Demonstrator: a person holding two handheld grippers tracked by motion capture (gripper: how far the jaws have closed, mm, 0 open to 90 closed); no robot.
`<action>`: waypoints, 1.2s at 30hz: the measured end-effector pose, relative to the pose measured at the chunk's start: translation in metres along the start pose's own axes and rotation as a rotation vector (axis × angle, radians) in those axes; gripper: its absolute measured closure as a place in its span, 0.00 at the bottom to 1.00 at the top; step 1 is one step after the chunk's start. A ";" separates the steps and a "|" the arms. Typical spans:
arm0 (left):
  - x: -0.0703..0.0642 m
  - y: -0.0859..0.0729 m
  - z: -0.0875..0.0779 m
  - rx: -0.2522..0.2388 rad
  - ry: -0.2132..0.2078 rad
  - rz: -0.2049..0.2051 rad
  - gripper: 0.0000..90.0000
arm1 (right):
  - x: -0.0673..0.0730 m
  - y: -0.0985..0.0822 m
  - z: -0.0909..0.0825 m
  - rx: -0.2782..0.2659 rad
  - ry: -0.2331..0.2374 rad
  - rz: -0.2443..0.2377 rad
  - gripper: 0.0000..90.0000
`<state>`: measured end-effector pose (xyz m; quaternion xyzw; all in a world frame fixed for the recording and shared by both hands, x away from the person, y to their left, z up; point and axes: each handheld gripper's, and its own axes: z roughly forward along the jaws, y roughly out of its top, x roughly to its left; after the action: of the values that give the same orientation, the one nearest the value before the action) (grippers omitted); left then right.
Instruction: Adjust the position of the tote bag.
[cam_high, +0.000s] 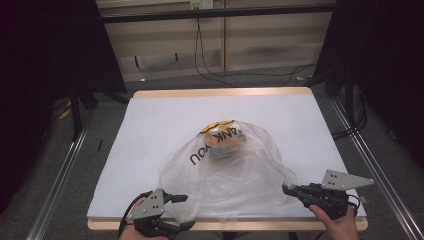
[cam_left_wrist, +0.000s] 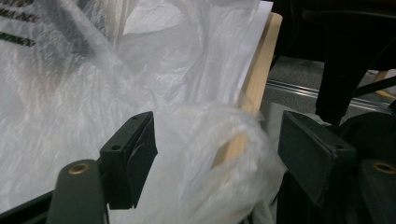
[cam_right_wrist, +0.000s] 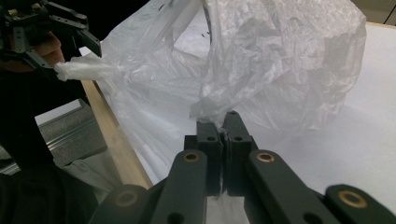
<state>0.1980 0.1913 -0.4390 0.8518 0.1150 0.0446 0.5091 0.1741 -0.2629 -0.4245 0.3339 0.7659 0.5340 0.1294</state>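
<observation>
My right hand-held gripper (cam_right_wrist: 223, 122) pinches the plastic bag (cam_high: 225, 170) on the bench (cam_high: 150, 130); my left hand-held gripper (cam_left_wrist: 215, 154) gapes around its bunched handle, seemingly unclamped, and must close squarely.

I read "YOU" in dark capitals on the clear plastic bag (cam_high: 225, 165) mid-desk, upside down from my side, above it "4NK", the rest of that word folded away

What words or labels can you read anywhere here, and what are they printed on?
"4NK" over "YOU", upside down in the high view, on the clear plastic bag; its first letters are hidden in a fold.
Black strokes on the bag in the left gripper view: too blurred to read.
</observation>
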 end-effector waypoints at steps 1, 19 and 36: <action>-0.001 0.000 0.000 0.005 0.003 -0.011 0.27 | 0.000 0.000 0.000 0.003 0.000 0.003 0.98; 0.019 -0.006 -0.008 0.011 0.016 -0.088 0.96 | -0.002 0.007 0.001 -0.019 0.032 -0.001 0.98; 0.031 0.018 -0.041 -0.166 0.055 -0.120 0.97 | -0.009 0.035 -0.009 -0.110 0.046 -0.020 0.98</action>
<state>0.2228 0.2261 -0.4047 0.7966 0.1756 0.0466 0.5765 0.1887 -0.2686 -0.3905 0.3061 0.7417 0.5813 0.1352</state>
